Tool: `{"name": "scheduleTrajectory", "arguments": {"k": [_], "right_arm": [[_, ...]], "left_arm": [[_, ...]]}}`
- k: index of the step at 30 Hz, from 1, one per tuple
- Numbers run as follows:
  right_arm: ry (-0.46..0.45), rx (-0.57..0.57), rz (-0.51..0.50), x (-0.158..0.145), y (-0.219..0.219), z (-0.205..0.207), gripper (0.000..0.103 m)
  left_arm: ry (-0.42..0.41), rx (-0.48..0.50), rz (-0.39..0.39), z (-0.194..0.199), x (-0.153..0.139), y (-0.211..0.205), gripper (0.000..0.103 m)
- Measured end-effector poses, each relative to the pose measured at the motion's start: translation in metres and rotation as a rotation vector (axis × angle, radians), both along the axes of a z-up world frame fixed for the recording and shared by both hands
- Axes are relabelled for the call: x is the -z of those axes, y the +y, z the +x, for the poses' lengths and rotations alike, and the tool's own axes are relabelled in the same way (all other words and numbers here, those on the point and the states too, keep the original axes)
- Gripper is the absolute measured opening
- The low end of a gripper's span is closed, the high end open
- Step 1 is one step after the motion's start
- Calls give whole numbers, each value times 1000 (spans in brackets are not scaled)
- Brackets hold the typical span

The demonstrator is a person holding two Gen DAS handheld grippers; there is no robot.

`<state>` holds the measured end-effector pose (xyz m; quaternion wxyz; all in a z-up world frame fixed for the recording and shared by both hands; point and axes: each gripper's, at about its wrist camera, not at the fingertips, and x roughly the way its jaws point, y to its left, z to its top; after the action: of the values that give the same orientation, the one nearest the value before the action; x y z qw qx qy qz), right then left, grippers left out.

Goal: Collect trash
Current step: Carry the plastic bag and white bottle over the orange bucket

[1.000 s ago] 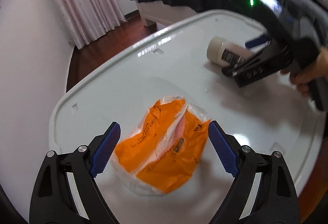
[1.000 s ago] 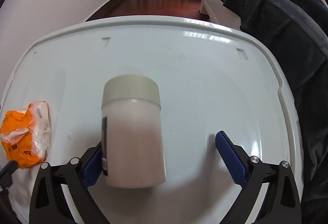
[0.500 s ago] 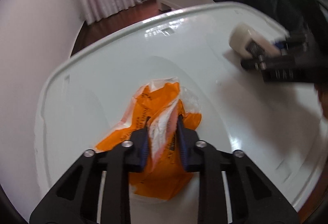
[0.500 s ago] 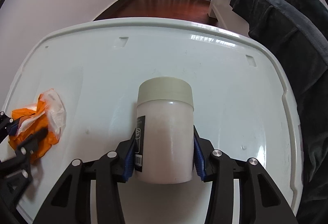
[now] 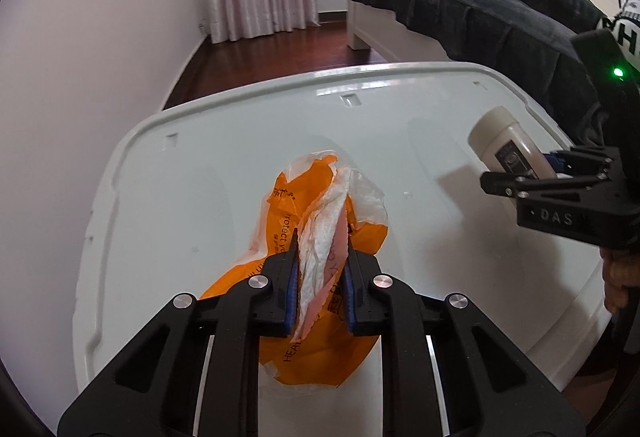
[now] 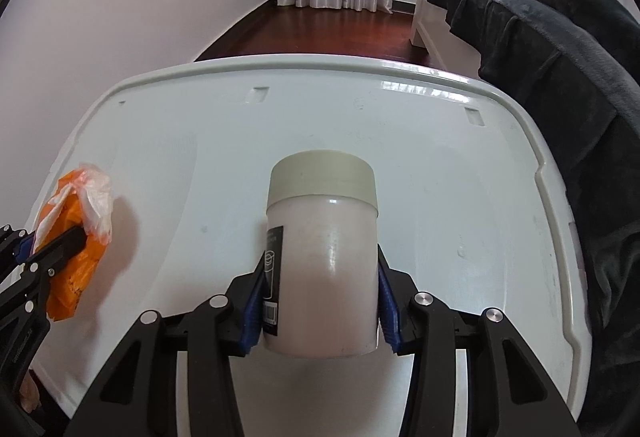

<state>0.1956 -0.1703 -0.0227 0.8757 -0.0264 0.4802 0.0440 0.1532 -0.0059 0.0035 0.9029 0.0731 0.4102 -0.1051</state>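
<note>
A crumpled orange and clear plastic bag (image 5: 320,221) is pinched between the blue pads of my left gripper (image 5: 320,269), which is shut on it just above the white plastic lid (image 5: 224,141). From the right wrist view the same bag (image 6: 76,237) shows at the far left, held by the left gripper (image 6: 52,241). My right gripper (image 6: 322,297) is shut on a pale, cream-capped plastic jar (image 6: 324,237), its pads pressing both sides. In the left wrist view that jar (image 5: 508,145) hangs tilted at the right in the right gripper (image 5: 560,173).
The white lid (image 6: 440,165) has a raised rim and small slots. A dark blanket (image 6: 560,57) drapes along its right side. A white wall stands to the left, and dark wooden floor (image 6: 332,29), pink curtains and a bed lie beyond. A hand (image 5: 618,277) shows at the right edge.
Both grippers went from open to shut: the left on the orange bag, the right on the jar. Both have since lifted slightly, and the left has rolled.
</note>
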Motion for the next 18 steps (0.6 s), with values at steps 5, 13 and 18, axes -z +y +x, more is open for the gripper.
{"name": "scheduleTrajectory", "arguments": {"k": [5,13,18], "right_arm": [[-23,-4,11,-15,-1,-24,46],[-73,-17,33,-36,-4,-81,46],[-98,-32,52,-42,-6,-122,46]], "left_arm": [[-13,-62,-29,-15,-11,-1,16],[-29,-185,-82,-54,-26,-4,16],[-33,-214,-99,-91,-32,-9,16]]}}
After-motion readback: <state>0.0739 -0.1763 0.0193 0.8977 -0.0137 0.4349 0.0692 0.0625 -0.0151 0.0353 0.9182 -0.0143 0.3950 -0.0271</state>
